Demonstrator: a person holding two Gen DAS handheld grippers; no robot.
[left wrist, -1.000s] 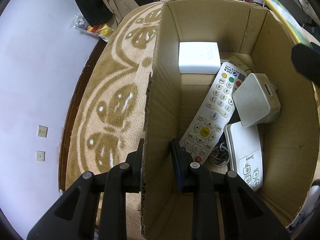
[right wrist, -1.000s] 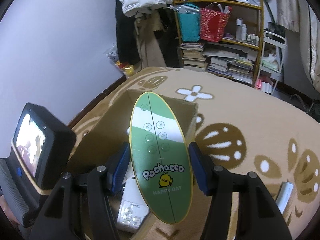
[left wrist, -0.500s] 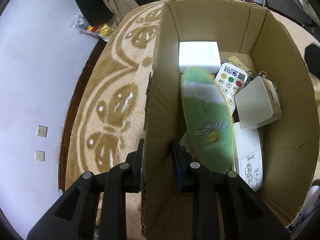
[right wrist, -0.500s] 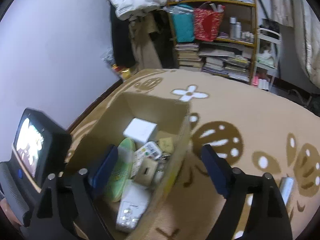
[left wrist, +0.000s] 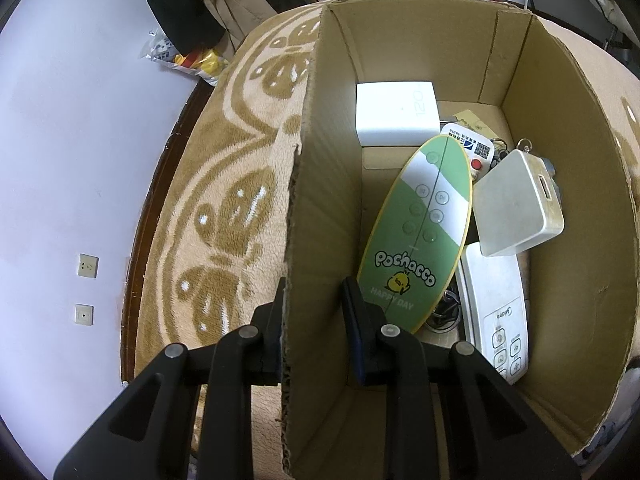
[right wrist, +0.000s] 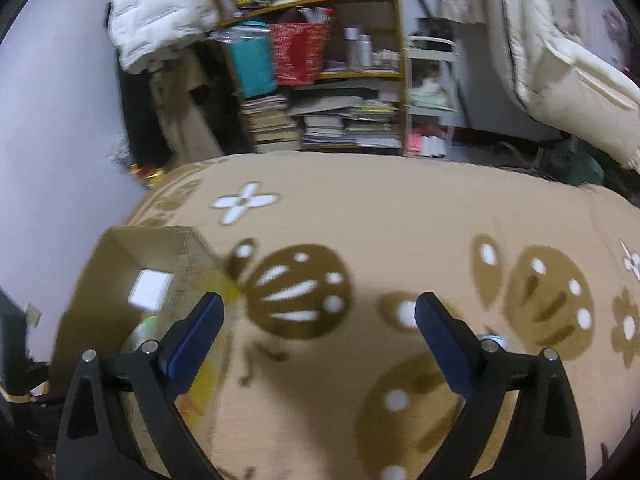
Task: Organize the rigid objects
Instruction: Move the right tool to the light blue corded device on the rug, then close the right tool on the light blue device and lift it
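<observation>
A brown corrugated cardboard box (left wrist: pixel 568 240) sits on a beige-and-brown patterned plush blanket (left wrist: pixel 224 208), its near wall clamped between the jaws of the left gripper (left wrist: pixel 310 320), one finger outside and one inside. Lying face-up in the box is the green-and-white oval "Pochacco" remote control (left wrist: pixel 416 236), resting aslant across other items: a white square box (left wrist: pixel 394 114) at the far end, a grey-white rounded-square adapter (left wrist: pixel 516 208) to its right, a white rectangular remote (left wrist: pixel 496 312) beneath that, and the top of another white remote with coloured buttons (left wrist: pixel 468 146) just showing past the oval's tip. The right gripper (right wrist: pixel 318 330) hangs over the blanket beside the box, tongs spread wide and holding nothing. The oval remote looks light, stiff and smooth-faced, probably slippery on its glossy top, so the narrow edges across its width seem the surest place to grip. A tangle of dark cable or keys under the remotes cannot be made out. The right-wrist view is motion-blurred, showing only the box's corner, and a small object by the right finger is too blurred to identify.
</observation>
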